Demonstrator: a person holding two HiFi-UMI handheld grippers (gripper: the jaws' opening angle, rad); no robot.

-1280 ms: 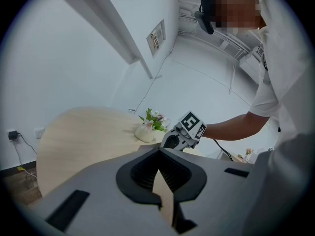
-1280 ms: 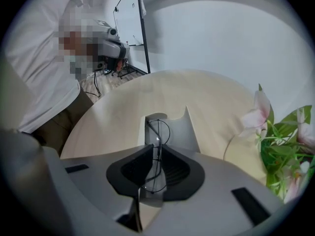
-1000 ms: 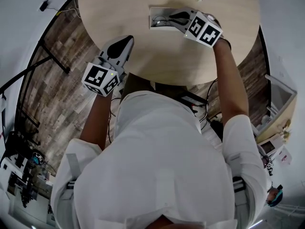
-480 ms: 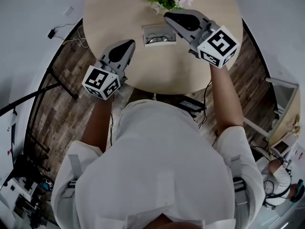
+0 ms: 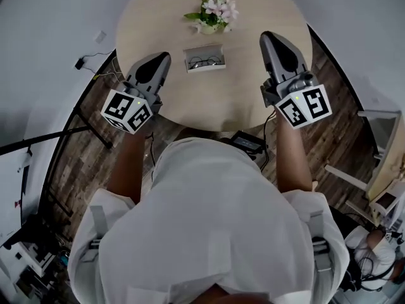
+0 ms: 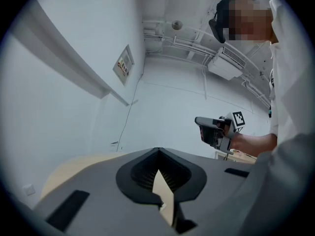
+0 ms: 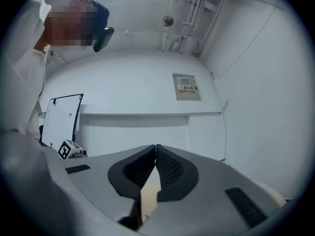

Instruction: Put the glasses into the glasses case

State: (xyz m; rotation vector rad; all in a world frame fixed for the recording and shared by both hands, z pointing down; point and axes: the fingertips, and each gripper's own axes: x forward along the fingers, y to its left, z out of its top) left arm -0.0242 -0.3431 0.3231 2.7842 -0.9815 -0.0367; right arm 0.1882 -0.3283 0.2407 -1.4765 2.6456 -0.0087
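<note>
An open white glasses case (image 5: 204,61) lies on the round wooden table (image 5: 240,87), in front of the flowers. Dark-rimmed glasses (image 5: 207,61) lie inside it. My left gripper (image 5: 166,56) hovers over the table's left edge, left of the case, jaws shut and empty. My right gripper (image 5: 266,36) is held over the table's right part, well to the right of the case, also shut with nothing in it. Both gripper views point up at the walls, with jaws closed at the left gripper (image 6: 157,149) and the right gripper (image 7: 155,146). The case is not in either of them.
A small vase of pink and white flowers (image 5: 213,10) stands just behind the case. Dark wood flooring (image 5: 82,151) surrounds the table, with cables and a stand at the left. The left gripper view shows the other gripper (image 6: 216,131) held in a hand.
My right gripper has left the case, moving right and back toward me. The glasses stay in the case. The left gripper has hardly moved.
</note>
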